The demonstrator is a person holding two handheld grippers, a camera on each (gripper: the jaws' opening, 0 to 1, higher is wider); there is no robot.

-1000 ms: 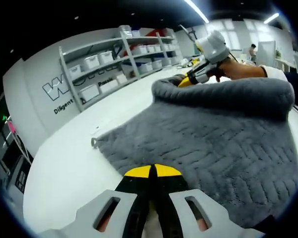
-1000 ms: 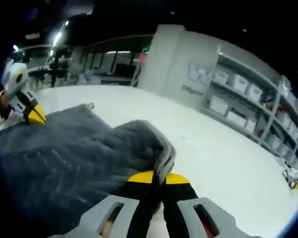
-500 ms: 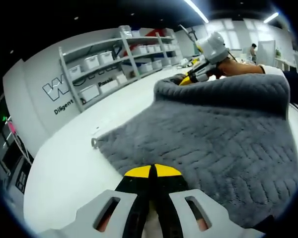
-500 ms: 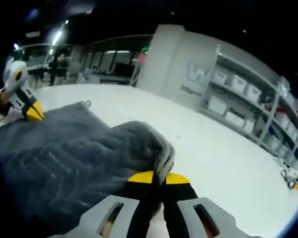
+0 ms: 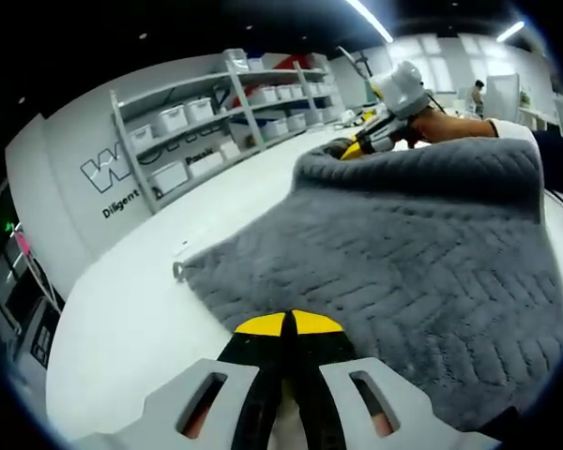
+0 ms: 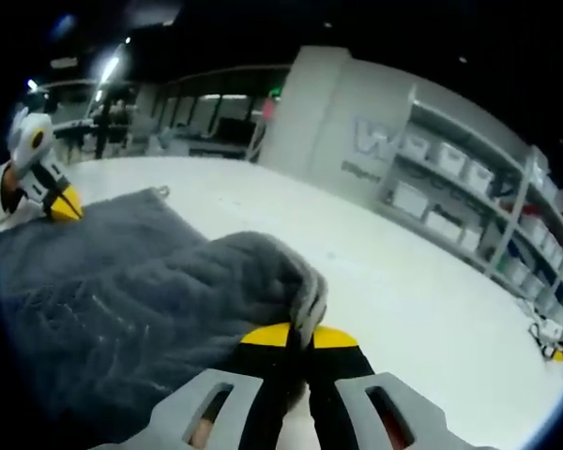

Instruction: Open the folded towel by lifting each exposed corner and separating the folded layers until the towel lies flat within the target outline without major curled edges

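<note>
Grey plush towel with chevron-quilted pile (image 5: 403, 262): spread over white worktop (image 5: 122, 319), far edge raised in rolled ridge at 1 o'clock in left gripper view.
Left gripper (image 5: 289, 323): yellow-tipped jaws closed on near hem, judged anchoring it.
Right gripper (image 6: 296, 336): jaws pinched shut on folded corner, lifted clear of worktop, likely to peel upper layer back.
Hanging loop (image 5: 179, 270): at 9 o'clock corner.
Storage shelving with white bins (image 5: 216, 122): 11 o'clock, well apart.
</note>
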